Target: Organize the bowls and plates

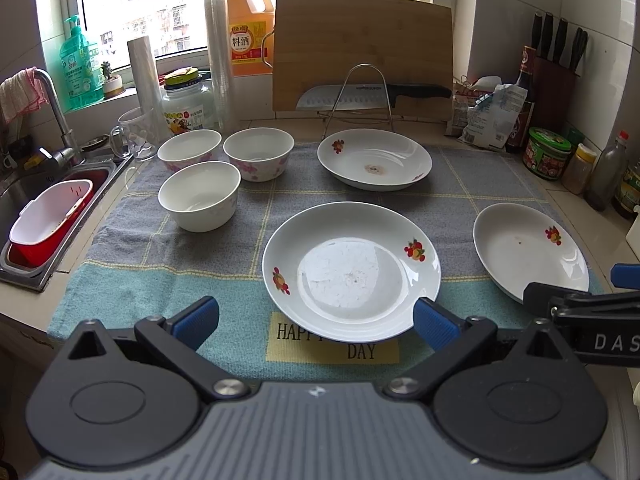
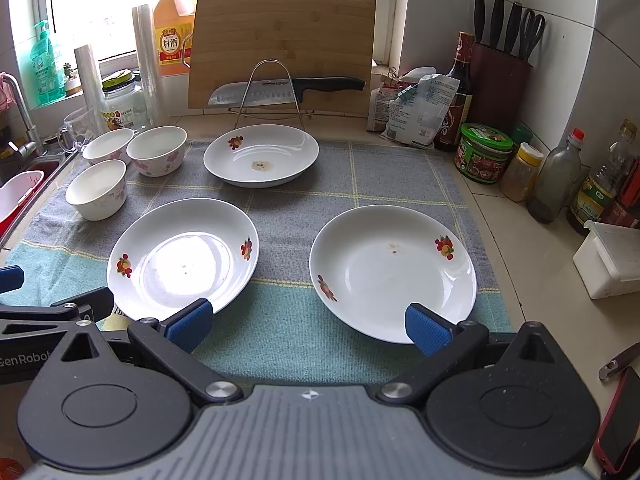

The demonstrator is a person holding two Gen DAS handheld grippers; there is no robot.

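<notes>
Plates and bowls lie spread over a checked cloth (image 1: pixel 160 280) on the worktop (image 2: pixel 520 240). Three plates: far plate (image 1: pixel 374 159) just in front of a wire rack (image 1: pixel 362 98); near-left plate (image 1: pixel 352 270) over the cloth's "HAPPY DAY" patch; near-right plate (image 2: pixel 393 272) toward the worktop's right side. All three flat, apart from one another, each with small fruit prints on the rim. The far plate has a brownish mark at centre.

Three bowls bunched at the cloth's far-left corner: back-left bowl (image 1: pixel 189 149), back-right bowl (image 1: pixel 259 153), front bowl (image 1: pixel 199 195). Upright, close together; whether they touch, cannot tell.

Left gripper (image 1: pixel 316 320) low at the near edge, fingers (image 1: pixel 196 318) spread wide, holding nothing; near-left plate's front rim sits between them. Right gripper (image 2: pixel 308 322) likewise released, fingers (image 2: pixel 426 328) wide apart, one overlapping the near-right plate's front rim in view.

Behind: cutting board (image 1: pixel 362 48) upright, knife (image 1: pixel 372 96) across the rack. Sink (image 1: pixel 24 200) at left.
</notes>
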